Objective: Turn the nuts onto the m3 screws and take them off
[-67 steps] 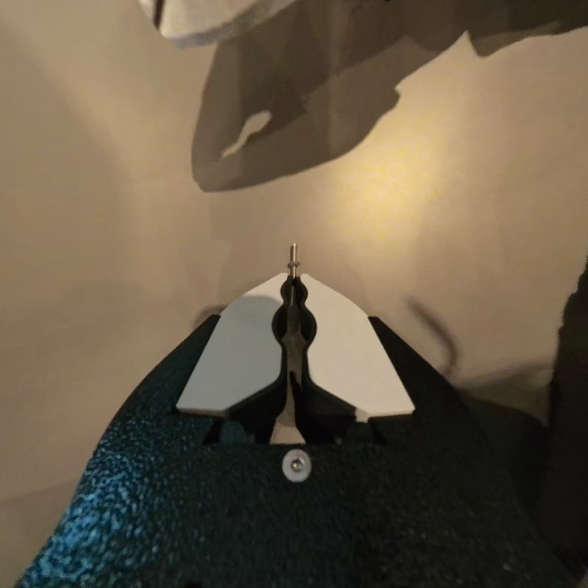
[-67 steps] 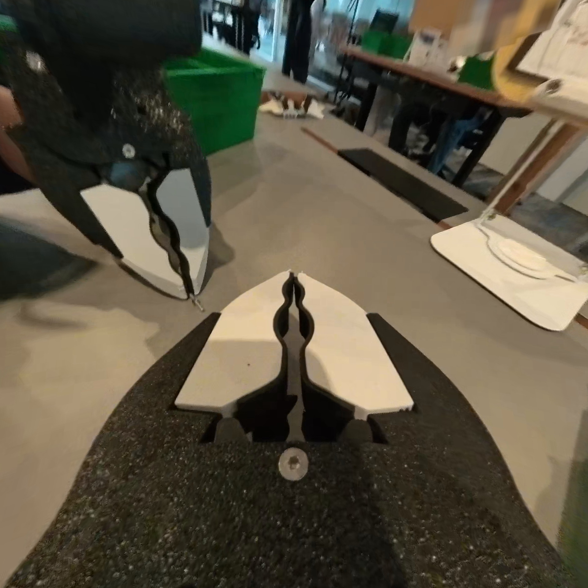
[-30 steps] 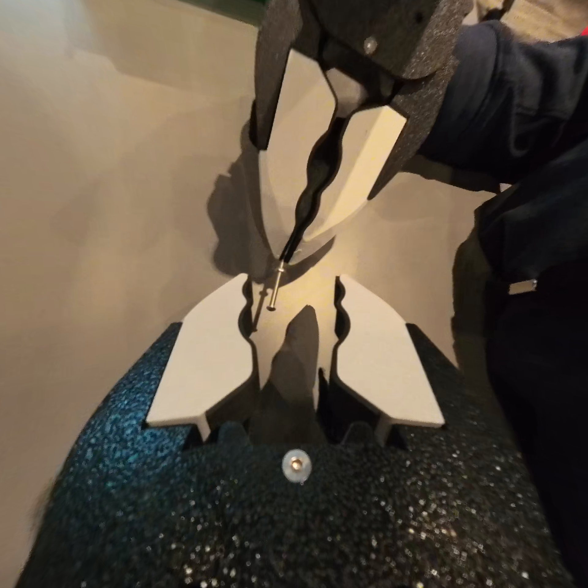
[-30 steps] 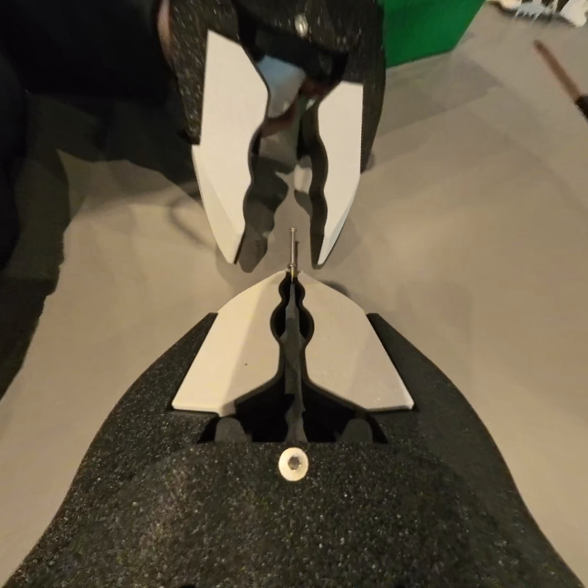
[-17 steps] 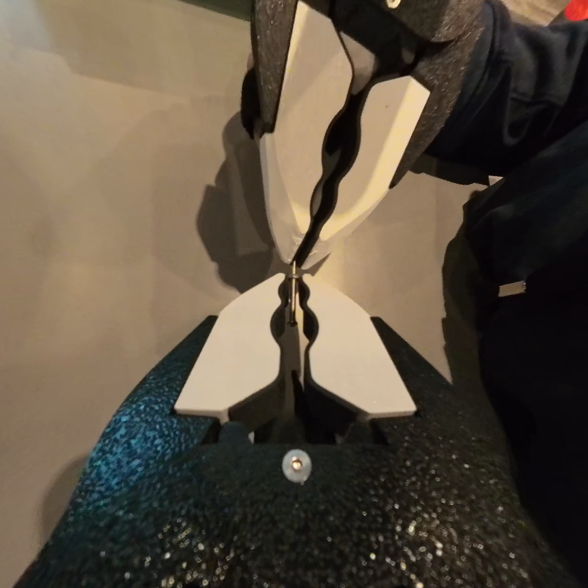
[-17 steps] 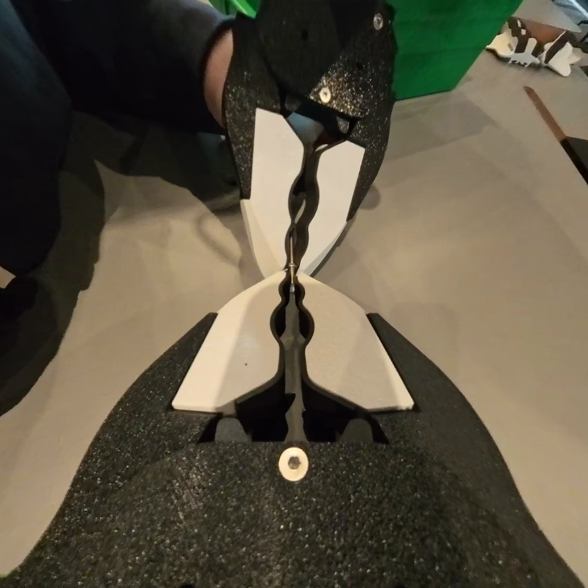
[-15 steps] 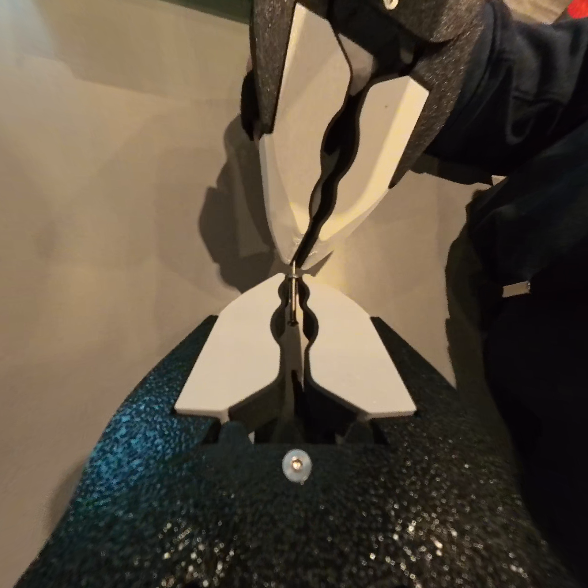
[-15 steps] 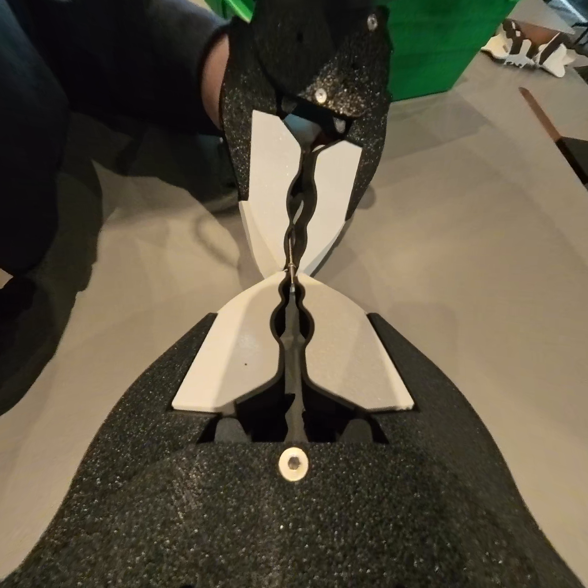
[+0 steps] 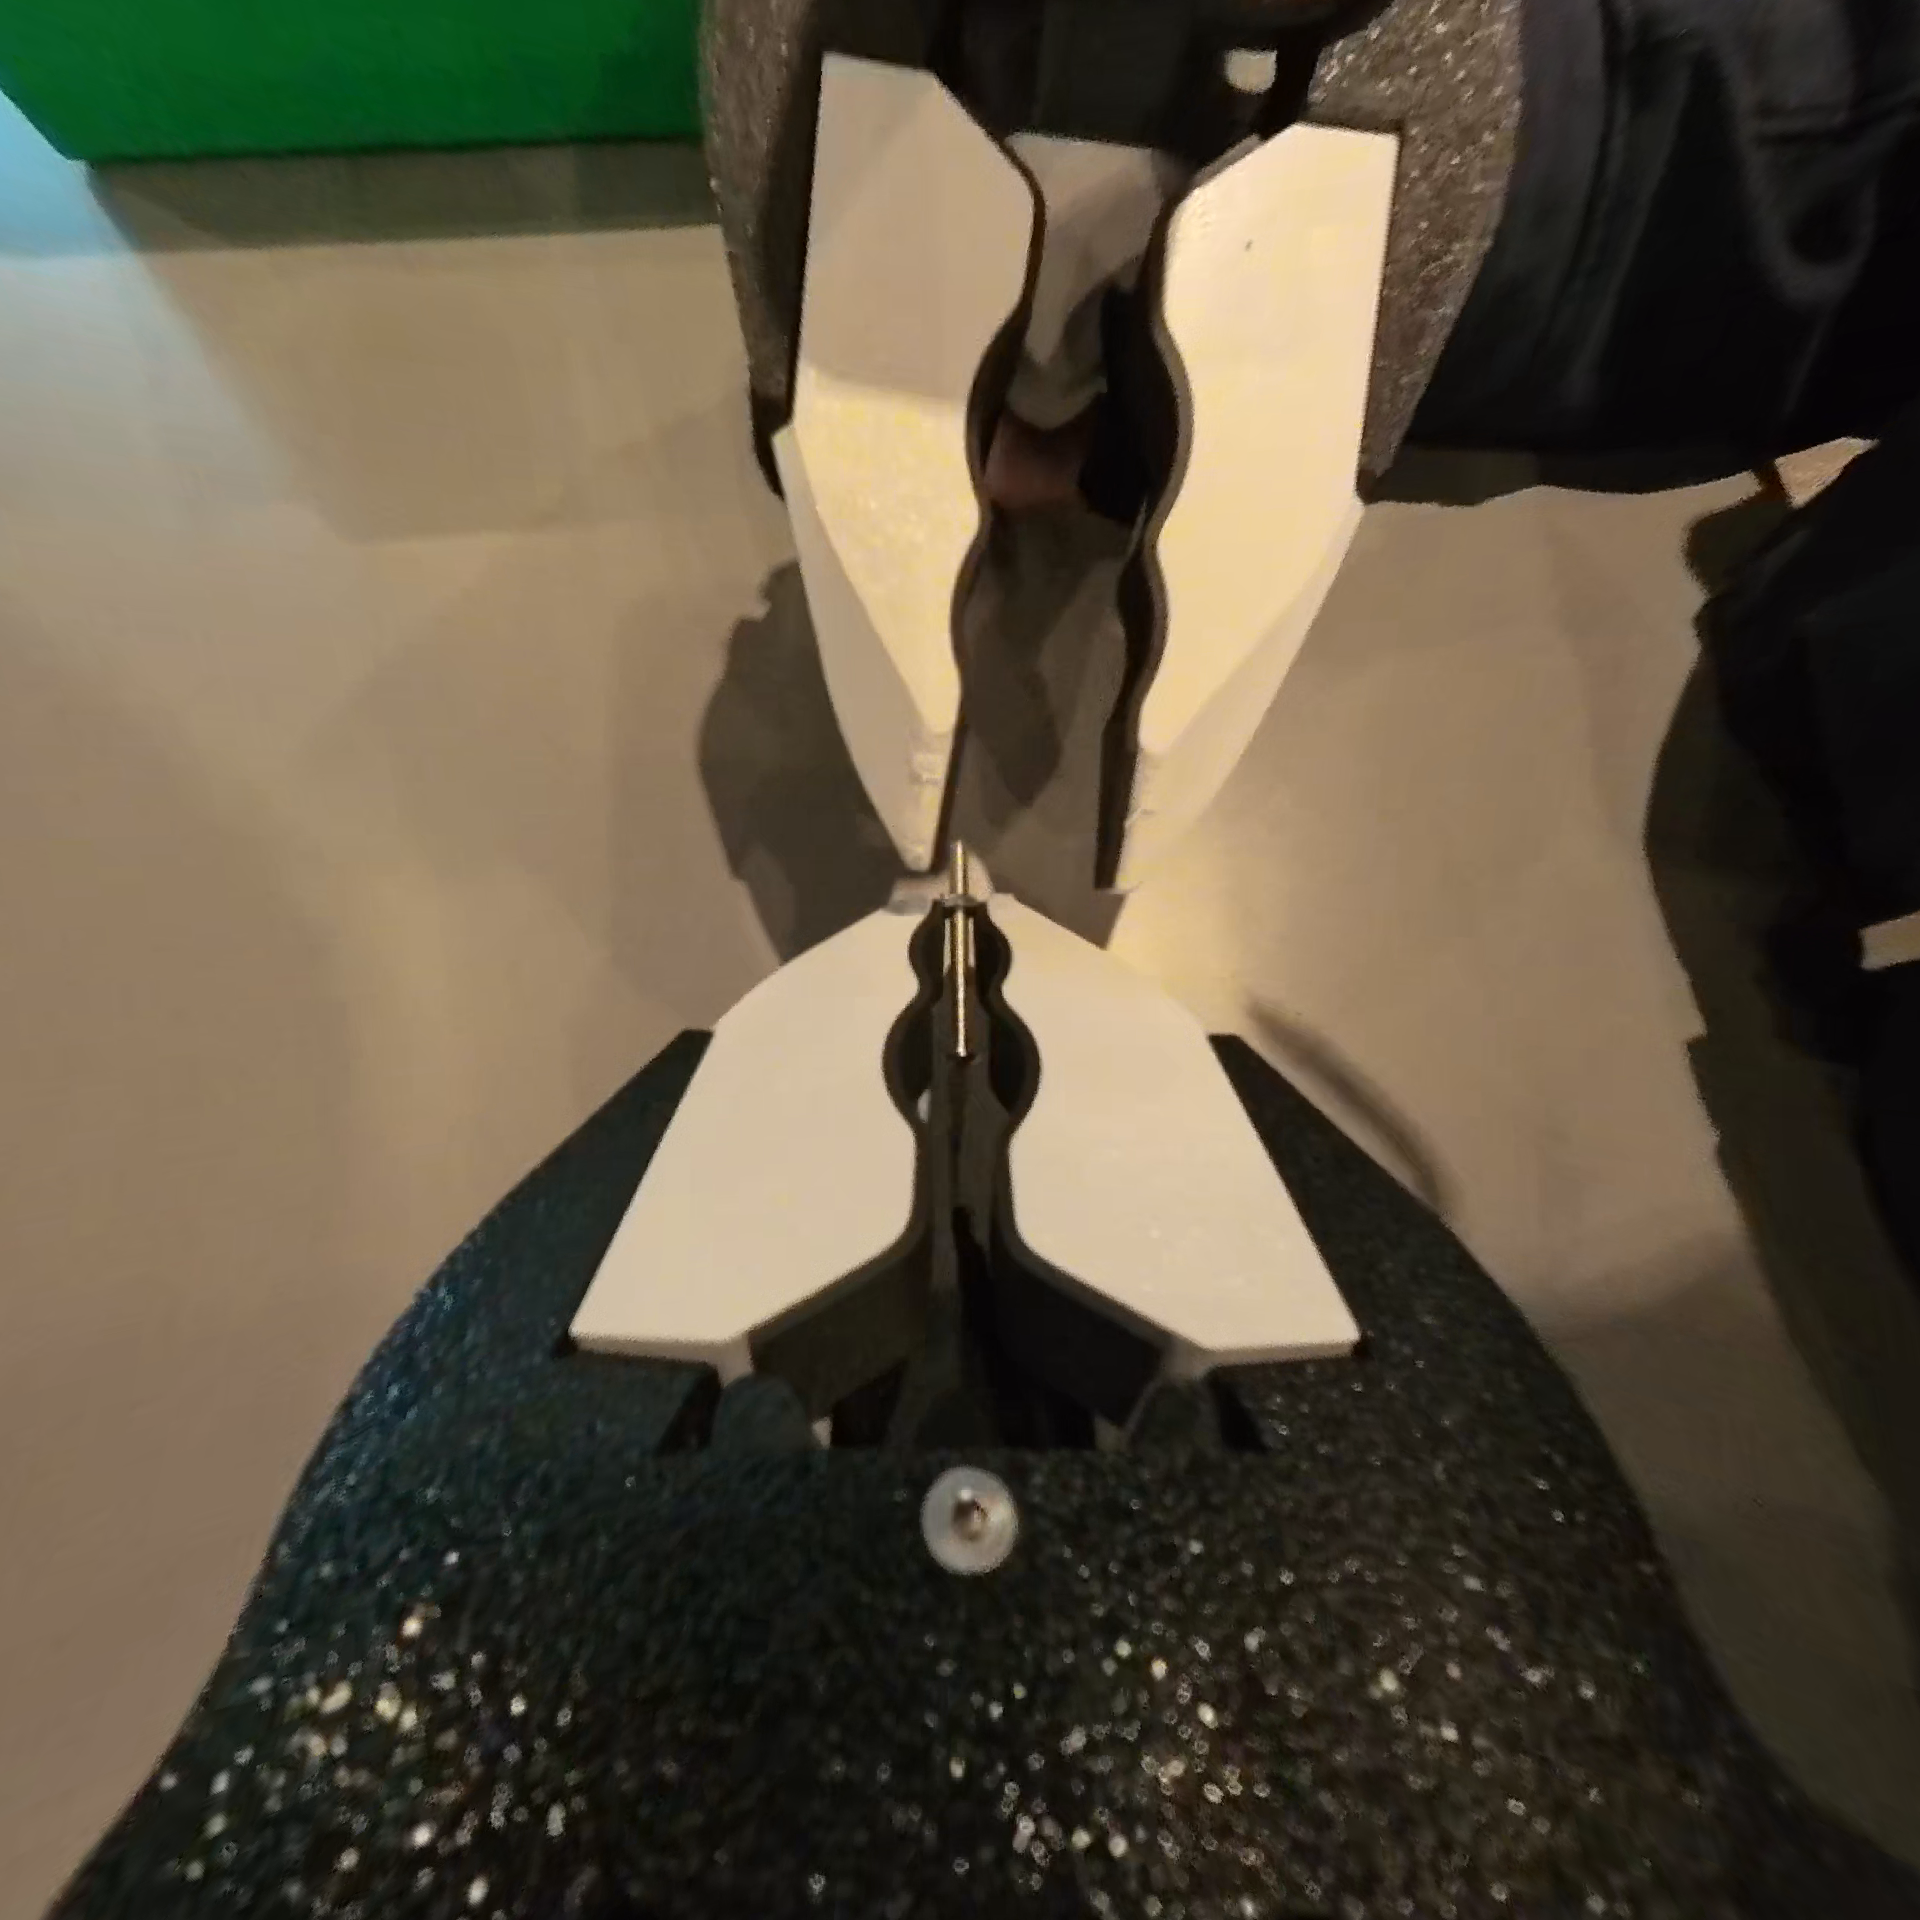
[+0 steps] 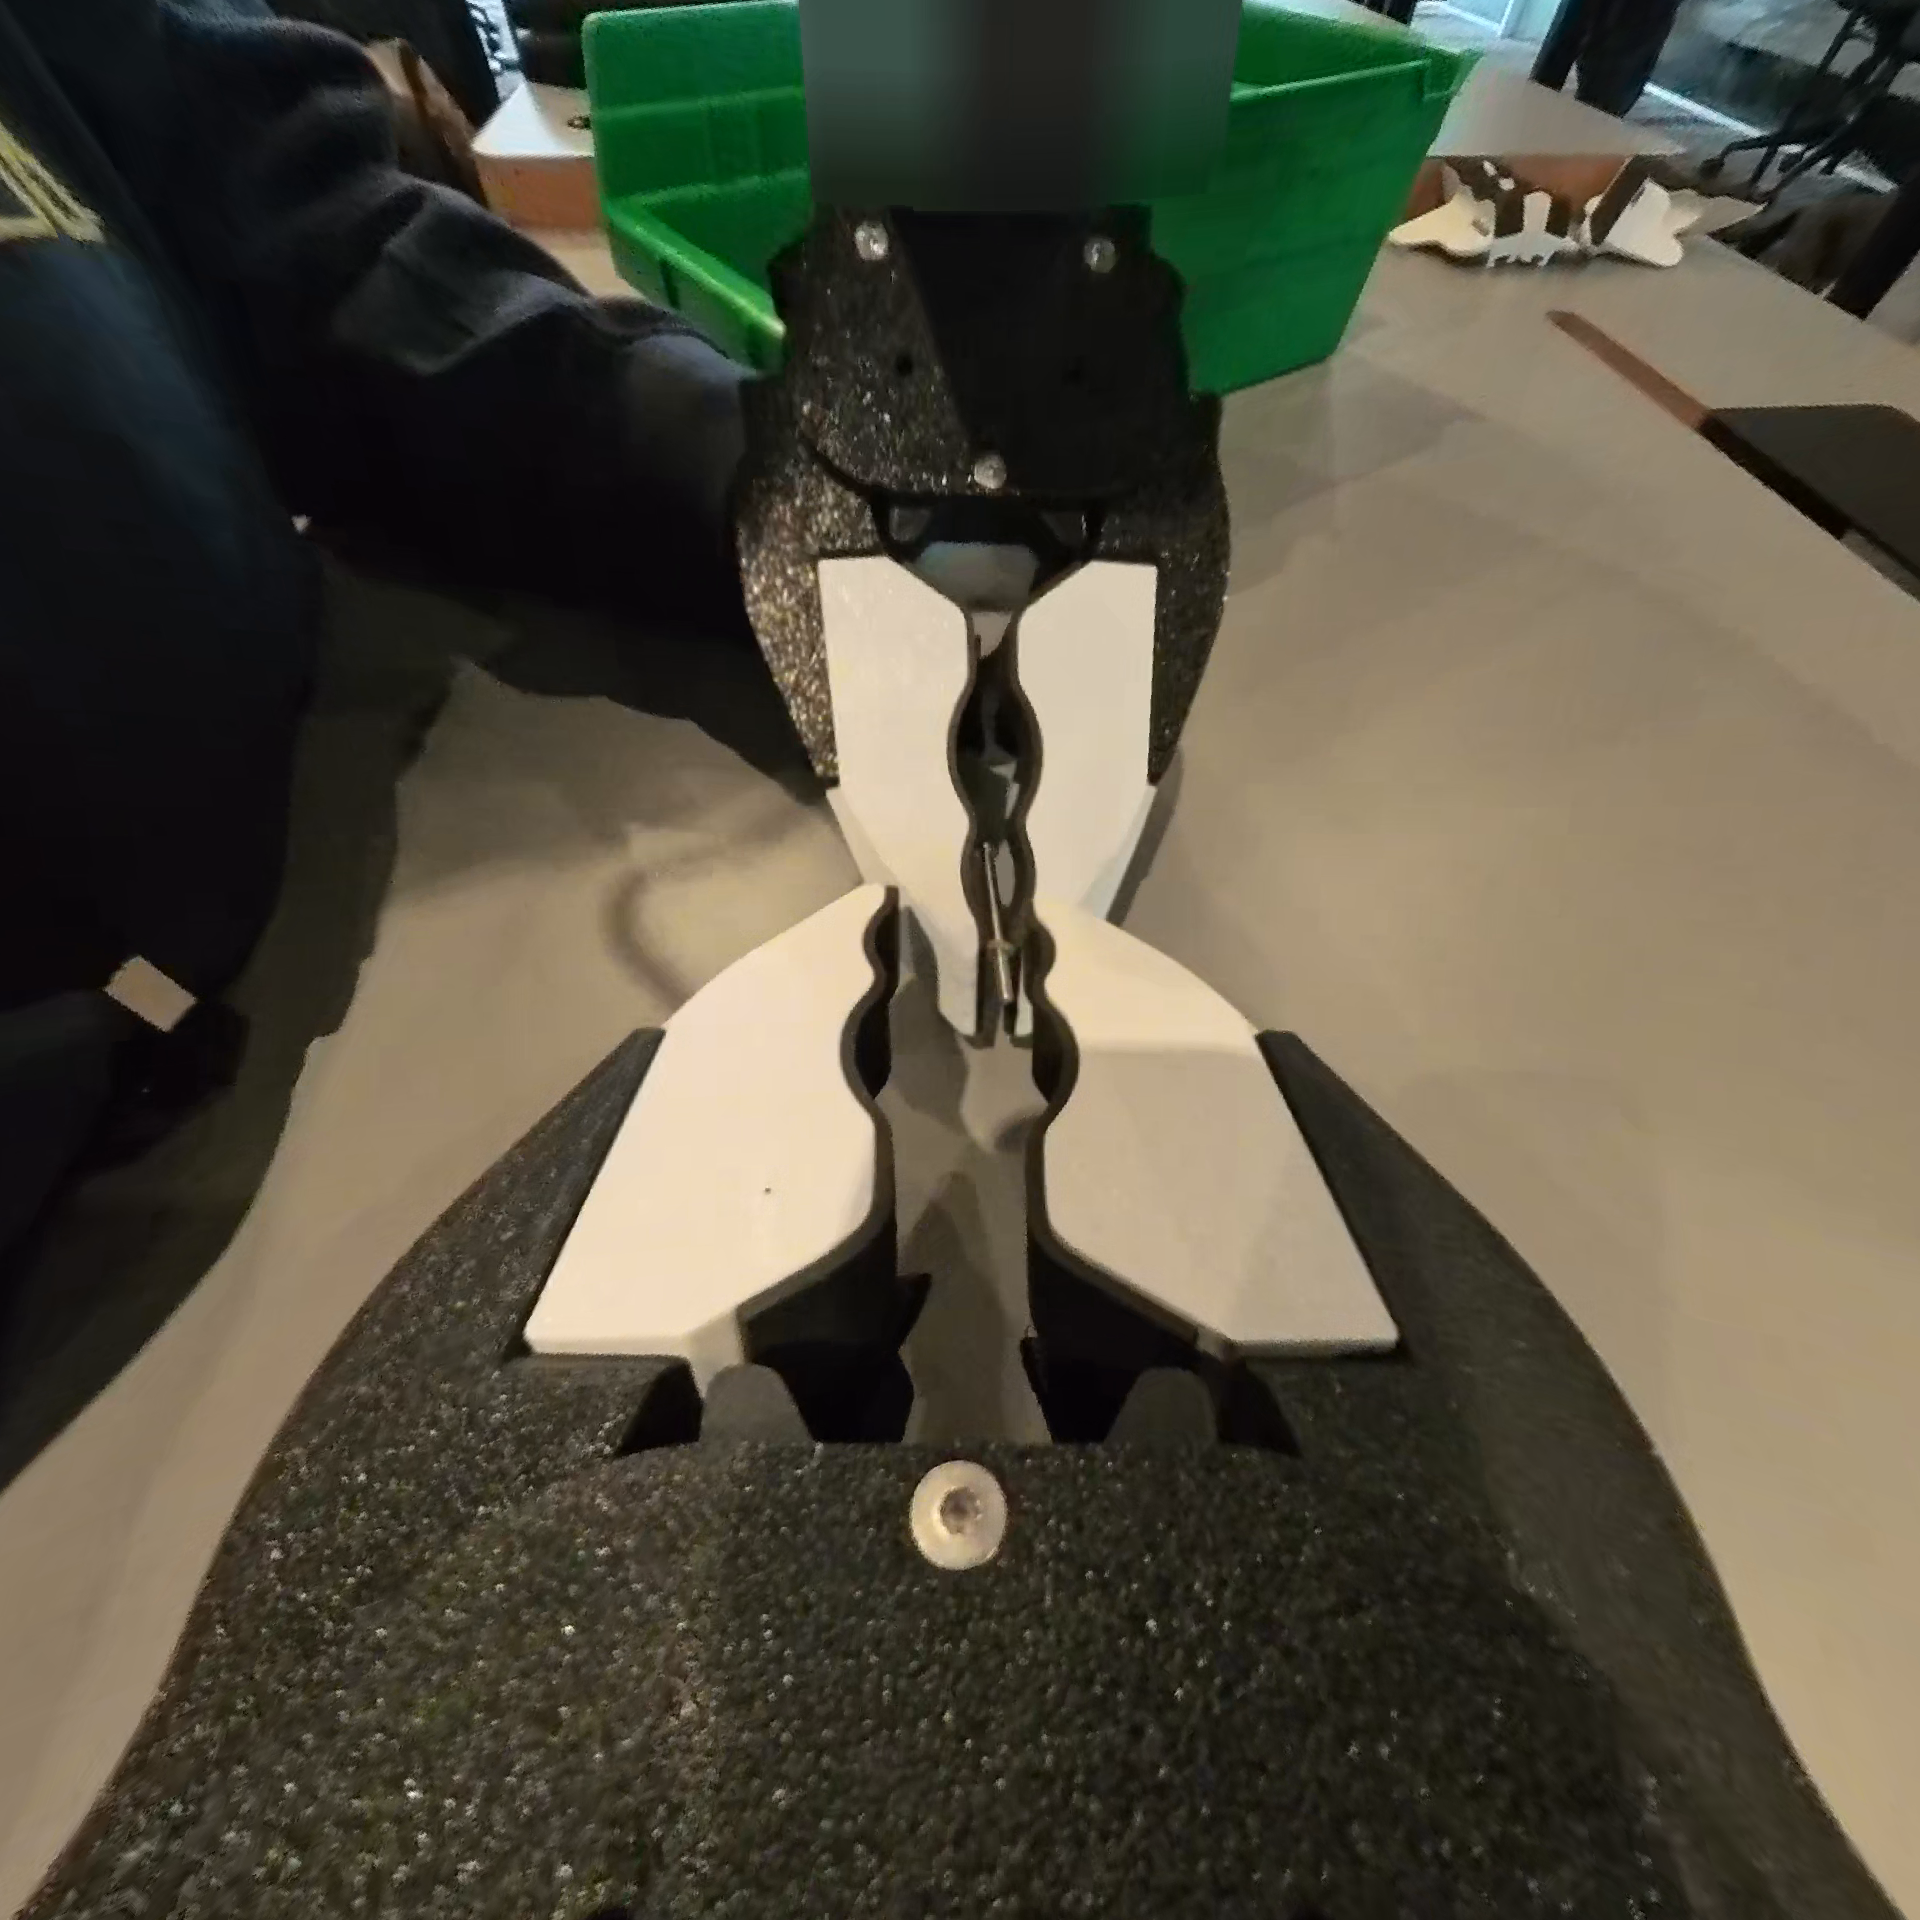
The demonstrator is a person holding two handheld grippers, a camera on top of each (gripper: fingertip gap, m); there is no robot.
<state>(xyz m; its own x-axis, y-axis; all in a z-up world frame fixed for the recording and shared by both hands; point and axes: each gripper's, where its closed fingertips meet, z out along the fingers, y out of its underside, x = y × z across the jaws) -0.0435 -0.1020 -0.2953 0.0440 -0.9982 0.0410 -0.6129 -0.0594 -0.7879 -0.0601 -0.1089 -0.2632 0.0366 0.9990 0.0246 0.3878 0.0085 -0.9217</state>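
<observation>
My left gripper (image 9: 958, 914) is shut on a thin m3 screw (image 9: 961, 987). The shank lies back between the pads, a small nut (image 9: 958, 906) sits right at the fingertips, and a short end pokes out past it. My right gripper (image 9: 1018, 873) faces it tip to tip with its jaws apart, touching nothing. In the right wrist view my right gripper (image 10: 961, 914) stands open around the tips of the left gripper (image 10: 1003, 1029), which holds the screw (image 10: 995, 914) and nut (image 10: 1000, 948). Both hover over the grey table (image 10: 1507, 831).
A green bin (image 10: 1330, 208) stands behind the left gripper and also shows in the left wrist view (image 9: 312, 73). A person's dark sleeve (image 10: 416, 364) holds the left gripper. A black mat (image 10: 1849, 457) lies at the far right. Less than 4 cm separates the two grippers' tips.
A second ago the right gripper held the screw and the left was open. The left then shut on it, both gripped it, and now the right has opened and let go.
</observation>
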